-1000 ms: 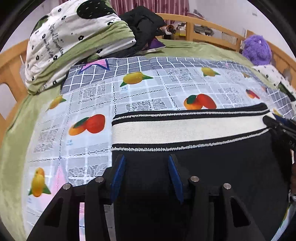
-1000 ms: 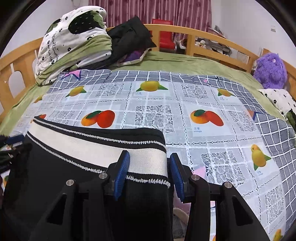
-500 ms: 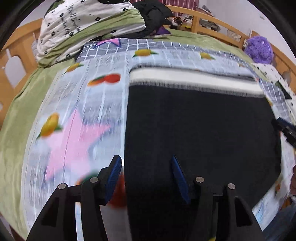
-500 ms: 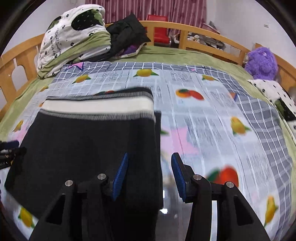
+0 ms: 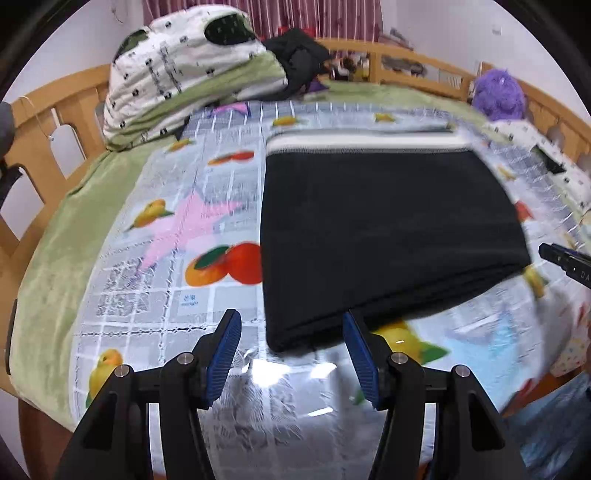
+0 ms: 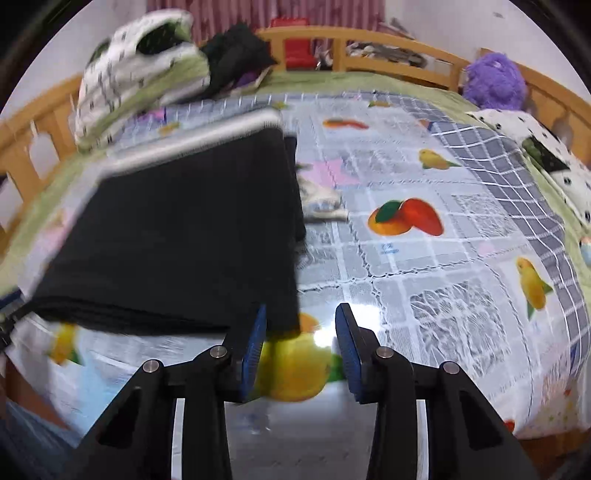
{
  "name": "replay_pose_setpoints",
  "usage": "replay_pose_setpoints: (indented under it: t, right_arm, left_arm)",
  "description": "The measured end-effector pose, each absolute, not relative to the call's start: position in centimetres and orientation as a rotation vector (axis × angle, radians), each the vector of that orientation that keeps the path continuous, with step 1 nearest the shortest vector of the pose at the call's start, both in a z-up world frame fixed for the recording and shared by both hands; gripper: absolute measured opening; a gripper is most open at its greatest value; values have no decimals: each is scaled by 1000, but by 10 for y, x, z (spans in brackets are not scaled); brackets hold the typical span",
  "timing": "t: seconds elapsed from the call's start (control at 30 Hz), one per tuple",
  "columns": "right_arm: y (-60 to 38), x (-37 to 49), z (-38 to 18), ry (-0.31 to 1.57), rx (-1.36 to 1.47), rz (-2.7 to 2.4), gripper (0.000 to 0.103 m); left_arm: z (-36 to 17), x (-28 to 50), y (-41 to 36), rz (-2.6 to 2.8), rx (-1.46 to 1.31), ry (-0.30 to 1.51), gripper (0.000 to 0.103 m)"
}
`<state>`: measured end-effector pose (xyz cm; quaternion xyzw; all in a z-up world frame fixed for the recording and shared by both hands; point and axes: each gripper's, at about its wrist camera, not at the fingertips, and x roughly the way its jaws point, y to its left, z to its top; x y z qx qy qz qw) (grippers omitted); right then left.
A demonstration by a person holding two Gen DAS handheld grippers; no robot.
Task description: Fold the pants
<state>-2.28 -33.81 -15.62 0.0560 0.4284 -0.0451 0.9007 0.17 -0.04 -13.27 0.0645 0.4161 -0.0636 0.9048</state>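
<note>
Spread over the bed, the fruit-print cloth (image 5: 207,295) is carrying the folded pants (image 5: 384,229). Both tongs, left (image 5: 291,349) and right (image 6: 301,341), are now gaping empty and backing away, suggesting the fold is done.

A wooden-railed bed (image 5: 55,122) filled the room, covered by a fruit-print sheet (image 6: 424,266) over a green blanket (image 5: 62,236). Behind the bed's far rail hung maroon curtains (image 5: 266,14) between white walls (image 6: 443,22).
</note>
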Motion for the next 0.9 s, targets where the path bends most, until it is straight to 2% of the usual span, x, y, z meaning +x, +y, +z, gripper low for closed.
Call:
replay_pose_setpoints:
  t: [0.2,0.3,0.4,0.47,0.5,0.53,0.7,0.9]
  right_arm:
    - [-320,-60,-97,845,136,-105,46]
    - [-308,-75,-68,815,98,-109,60]
    - [-294,-100,-43,746,50,-99,64]
    - [-290,-111,-38,737,41,-97,67]
    - [-288,-116,-37,739,46,-95,72]
    - [-288,-119,-37,744,52,-95,82]
    - [-284,-128,-31,727,62,-99,94]
    - [-280,-130,-23,716,66,-99,96]
  left_arm:
    - [-83,-30,-3,-165,51,792,56]
    - [-61,-49,-4,-165,19,748,65]
    - [-42,-64,-5,-174,-13,716,71]
    - [-32,-74,-6,-175,-23,695,71]
    - [-30,-78,-7,-167,-25,684,72]
    - [-28,-81,-8,-156,-26,675,73]
    - [-23,-88,-19,-164,-1,690,77]
    - [-20,-92,-29,-155,20,694,79]
